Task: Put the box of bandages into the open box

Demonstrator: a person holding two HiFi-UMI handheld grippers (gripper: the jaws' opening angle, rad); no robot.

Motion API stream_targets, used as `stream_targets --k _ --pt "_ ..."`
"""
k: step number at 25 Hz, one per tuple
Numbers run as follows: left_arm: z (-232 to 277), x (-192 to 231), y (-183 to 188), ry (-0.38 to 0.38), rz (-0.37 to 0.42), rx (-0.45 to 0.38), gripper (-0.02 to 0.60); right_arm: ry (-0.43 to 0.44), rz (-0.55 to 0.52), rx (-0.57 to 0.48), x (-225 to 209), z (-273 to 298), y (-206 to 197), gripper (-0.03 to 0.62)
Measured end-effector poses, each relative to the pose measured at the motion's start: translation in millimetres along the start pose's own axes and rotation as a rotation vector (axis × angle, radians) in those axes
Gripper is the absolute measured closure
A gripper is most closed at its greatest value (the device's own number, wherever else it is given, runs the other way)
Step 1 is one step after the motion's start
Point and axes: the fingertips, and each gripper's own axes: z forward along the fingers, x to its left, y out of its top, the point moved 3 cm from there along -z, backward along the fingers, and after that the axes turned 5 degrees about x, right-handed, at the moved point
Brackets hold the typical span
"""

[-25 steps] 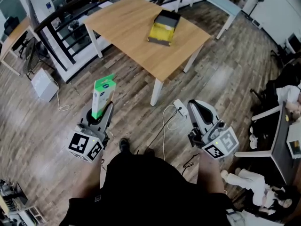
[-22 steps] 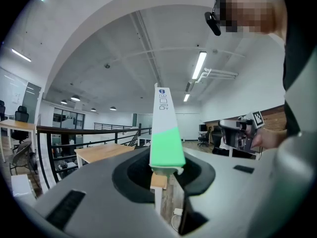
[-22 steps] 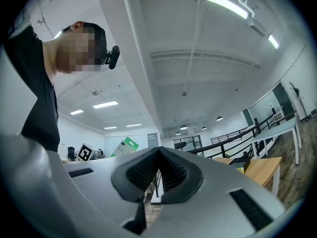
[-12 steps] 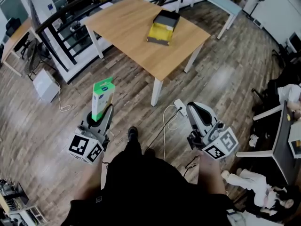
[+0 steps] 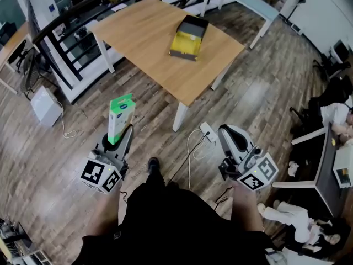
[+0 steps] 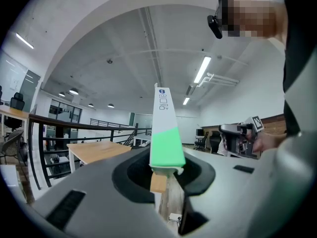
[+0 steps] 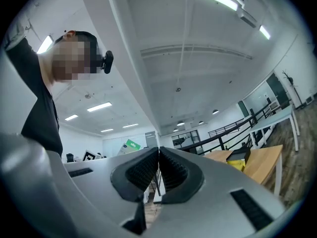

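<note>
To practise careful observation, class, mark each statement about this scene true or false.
1. The left gripper grips the box of bandages. True.
2. The open box stands on the floor. False: it sits on the wooden table.
3. The right gripper has its jaws together with nothing between them. True.
4. The box of bandages lies inside the open box. False: it is in the left gripper, away from the table.

Open floor [image 5: 242, 93] ahead — bare tabletop [image 5: 138, 32] on every side of the open box [image 5: 189, 37].
</note>
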Motion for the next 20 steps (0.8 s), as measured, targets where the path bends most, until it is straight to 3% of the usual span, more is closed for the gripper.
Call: stream_targets --k 9,20 --pt "43.3 69.2 0.9 0.004 -0.012 0.012 0.488 -0.002 0.035 0.034 -41.6 70.8 -8.8 0.556" --pt "71.4 137.0 12.1 -0.006 -0.011 -0.004 0.488 0.019 0.015 0.057 -58.9 153.0 -1.3 0.556"
